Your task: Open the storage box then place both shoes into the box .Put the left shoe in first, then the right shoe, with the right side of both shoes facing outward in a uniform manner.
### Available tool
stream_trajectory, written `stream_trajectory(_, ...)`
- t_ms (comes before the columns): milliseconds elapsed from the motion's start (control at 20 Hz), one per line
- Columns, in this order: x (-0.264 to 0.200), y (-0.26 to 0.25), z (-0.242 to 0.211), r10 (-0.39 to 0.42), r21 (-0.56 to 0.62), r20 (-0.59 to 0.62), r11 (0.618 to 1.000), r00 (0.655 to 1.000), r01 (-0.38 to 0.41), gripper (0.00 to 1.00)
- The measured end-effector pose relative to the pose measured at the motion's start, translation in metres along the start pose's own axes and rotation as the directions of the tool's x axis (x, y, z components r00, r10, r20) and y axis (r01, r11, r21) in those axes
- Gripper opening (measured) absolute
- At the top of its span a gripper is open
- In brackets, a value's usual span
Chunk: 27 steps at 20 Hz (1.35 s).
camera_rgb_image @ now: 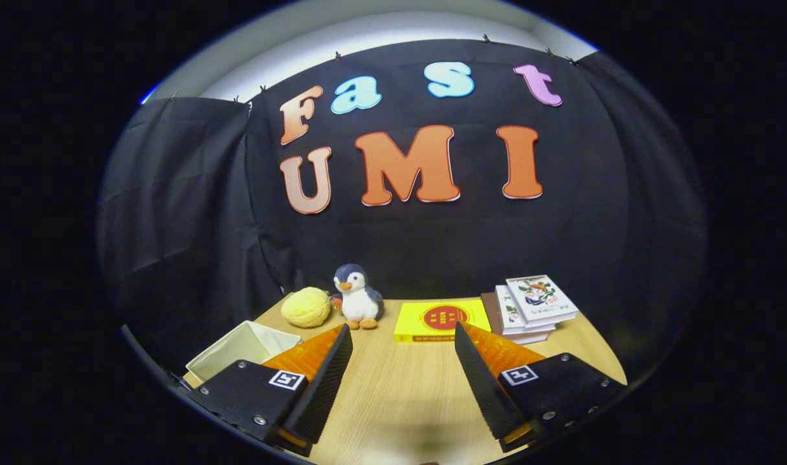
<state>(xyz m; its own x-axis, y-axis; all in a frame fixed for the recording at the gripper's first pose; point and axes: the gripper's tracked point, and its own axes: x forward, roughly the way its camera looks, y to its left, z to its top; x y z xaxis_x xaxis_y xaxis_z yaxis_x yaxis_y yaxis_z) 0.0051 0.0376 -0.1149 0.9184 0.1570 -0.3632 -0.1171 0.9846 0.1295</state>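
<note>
My claw [403, 336] is spread over bare tabletop [400, 387], gripping nothing; open fabric box [248, 349] sits left of it, nothing packed yet by my read.

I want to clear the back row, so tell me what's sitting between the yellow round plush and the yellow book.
A plush penguin stands between the yellow round plush and the yellow book, as the gripper view shows. The gripper is open over bare tabletop.
</note>
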Motion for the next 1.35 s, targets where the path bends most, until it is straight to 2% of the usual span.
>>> stream_trajectory(250,-0.017,-0.025,0.031,-0.035,-0.118,0.177,0.991,0.984,0.057,0.98)
stream_trajectory(550,-0.029,-0.015,0.059,0.004,-0.162,0.317,0.986,0.948,0.05,0.98)
stream_trajectory(1050,-0.023,-0.008,0.085,0.02,-0.101,0.393,0.995,0.919,0.021,0.98)
stream_trajectory(1200,-0.019,-0.015,0.101,0.007,-0.08,0.432,0.996,0.902,0.03,0.98)
stream_trajectory(1350,-0.016,-0.023,0.107,-0.017,-0.039,0.437,0.998,0.899,0.038,0.98)
